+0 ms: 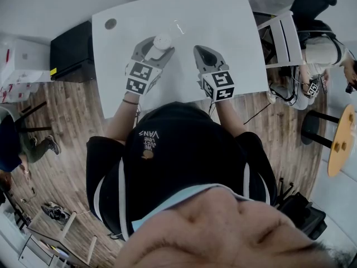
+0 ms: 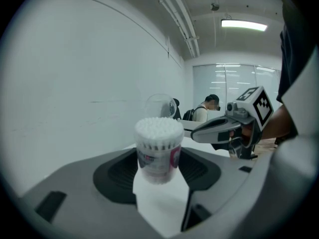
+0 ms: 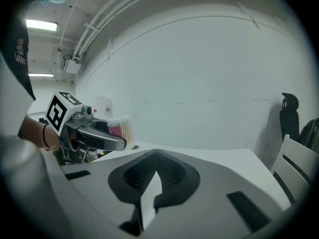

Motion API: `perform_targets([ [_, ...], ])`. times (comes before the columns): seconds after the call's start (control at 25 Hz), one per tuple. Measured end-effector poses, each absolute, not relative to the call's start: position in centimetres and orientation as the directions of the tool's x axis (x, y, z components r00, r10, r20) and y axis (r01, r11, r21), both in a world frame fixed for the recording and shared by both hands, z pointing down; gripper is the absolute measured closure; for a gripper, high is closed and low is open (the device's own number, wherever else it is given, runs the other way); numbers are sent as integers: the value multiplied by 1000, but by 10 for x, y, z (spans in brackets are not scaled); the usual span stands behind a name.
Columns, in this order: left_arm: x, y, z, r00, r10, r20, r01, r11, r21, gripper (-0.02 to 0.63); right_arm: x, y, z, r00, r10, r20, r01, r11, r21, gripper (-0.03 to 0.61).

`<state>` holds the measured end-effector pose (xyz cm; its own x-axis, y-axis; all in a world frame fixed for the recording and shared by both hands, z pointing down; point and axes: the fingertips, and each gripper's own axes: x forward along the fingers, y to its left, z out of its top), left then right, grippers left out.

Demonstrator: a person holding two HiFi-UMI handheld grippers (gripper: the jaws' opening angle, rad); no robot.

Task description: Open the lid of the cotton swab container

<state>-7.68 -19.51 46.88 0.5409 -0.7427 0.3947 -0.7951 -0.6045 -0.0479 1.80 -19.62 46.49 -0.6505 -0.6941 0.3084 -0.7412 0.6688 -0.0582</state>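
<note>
While at white table, clamps left gripper on upright cotton swab container, swabs bare on top; clear lid just behind it; right gripper closed tight, empty.

Cotton swab container: clear cylindrical tub with a pink-and-white label, packed with swabs standing on end, white tips filling the open top. It stands upright, clamped between the jaws of the left gripper. Its lid, a clear round cap, is off and lies on the white worktop near the container, not touching it.
</note>
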Motion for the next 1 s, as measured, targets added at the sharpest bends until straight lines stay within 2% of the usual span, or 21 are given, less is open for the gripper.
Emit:
perform_targets([
  [1.0, -66, -189, 476, 550, -737, 393, -794, -608, -30, 354, 25, -190, 469, -648, -694, 312, -744, 665, -67, 566],
])
